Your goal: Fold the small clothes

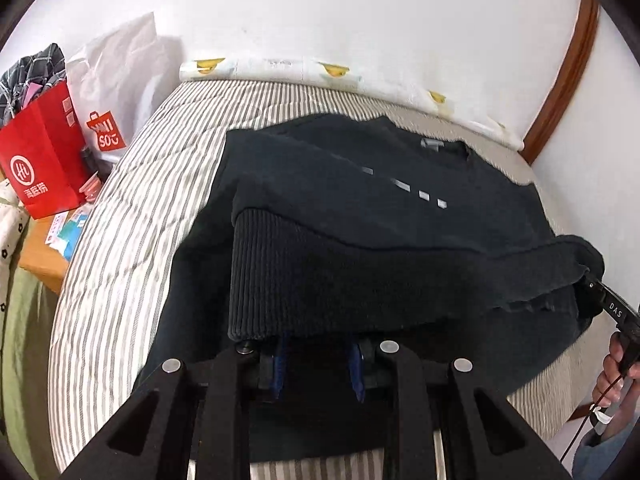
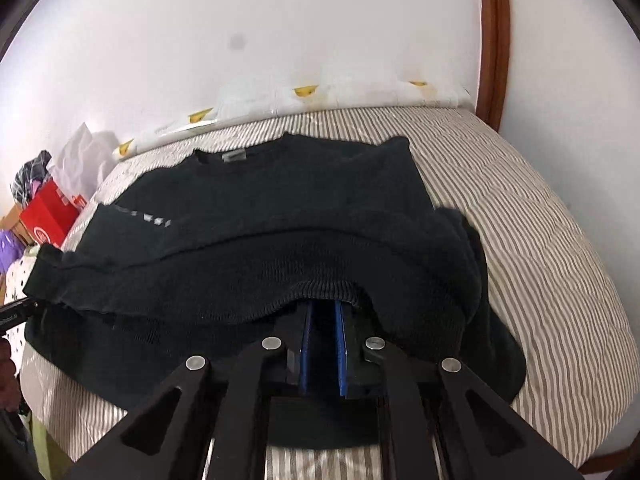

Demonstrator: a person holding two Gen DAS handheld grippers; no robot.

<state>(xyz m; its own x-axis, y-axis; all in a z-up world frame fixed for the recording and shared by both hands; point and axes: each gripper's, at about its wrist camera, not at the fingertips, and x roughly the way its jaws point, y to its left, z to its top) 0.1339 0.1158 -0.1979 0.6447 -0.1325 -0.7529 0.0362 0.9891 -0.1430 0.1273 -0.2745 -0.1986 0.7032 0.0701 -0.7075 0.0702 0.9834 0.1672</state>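
Observation:
A black knit sweater (image 1: 360, 184) lies on the striped bed (image 1: 132, 220), collar toward the wall, with small grey marks across its chest. Its ribbed hem (image 1: 280, 280) is lifted and drapes over my left gripper (image 1: 318, 340), which is shut on it; the blue fingers (image 1: 280, 364) show below the cloth. In the right wrist view the same hem (image 2: 324, 292) covers the tips of my right gripper (image 2: 325, 308), which is shut on the fabric. The raised hem stretches between both grippers above the sweater's body (image 2: 280, 184). The right gripper also appears at the right edge of the left view, clamped on the hem's corner.
A red paper bag (image 1: 40, 168) and a white shopping bag (image 1: 116, 80) stand on a wooden nightstand (image 1: 44, 264) left of the bed. A white printed cloth (image 1: 320, 76) runs along the wall. A brown door frame (image 2: 494, 40) rises at the right. A hand (image 1: 612, 376) holds the right tool.

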